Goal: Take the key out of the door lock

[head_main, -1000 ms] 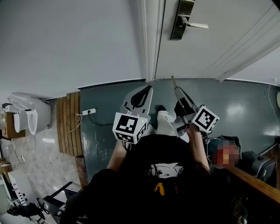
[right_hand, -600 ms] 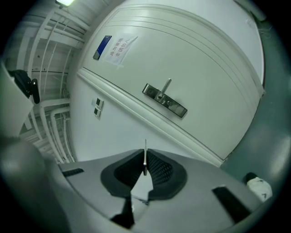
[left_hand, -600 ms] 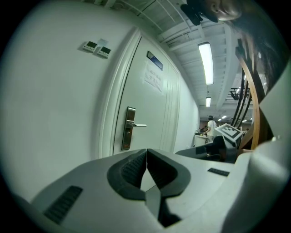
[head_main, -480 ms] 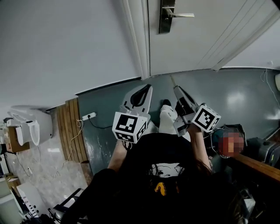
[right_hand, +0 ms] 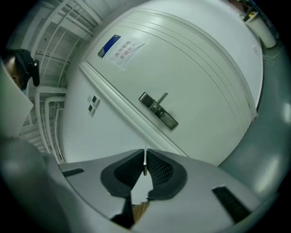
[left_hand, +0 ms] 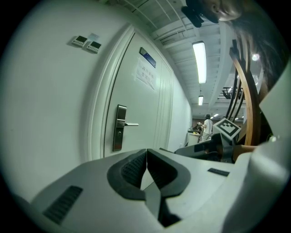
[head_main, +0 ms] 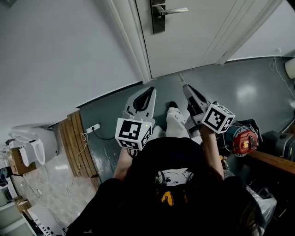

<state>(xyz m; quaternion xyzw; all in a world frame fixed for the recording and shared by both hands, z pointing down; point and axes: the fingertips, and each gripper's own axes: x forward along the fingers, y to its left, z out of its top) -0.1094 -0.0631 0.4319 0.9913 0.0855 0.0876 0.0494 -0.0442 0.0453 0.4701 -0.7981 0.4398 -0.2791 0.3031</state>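
The right gripper [right_hand: 144,154] is clenched on a thin, flat silver metal key [right_hand: 144,166]. The key stands edge-on between the dark ribbed pads, its tip poking just past the fingertips. The left gripper [left_hand: 146,157] is clenched too, pads pressed together with nothing between them. Both tongs are held low in front of the person, side by side, pointing toward the white panelled door [head_main: 207,37]. The key is well apart from the dark metal lock plate [head_main: 157,23] and its silver lever handle [head_main: 177,10], set on the door beside the white frame [head_main: 133,41]; the keyhole is too small to make out. Grey-green floor [head_main: 249,92] lies between tongs and door.
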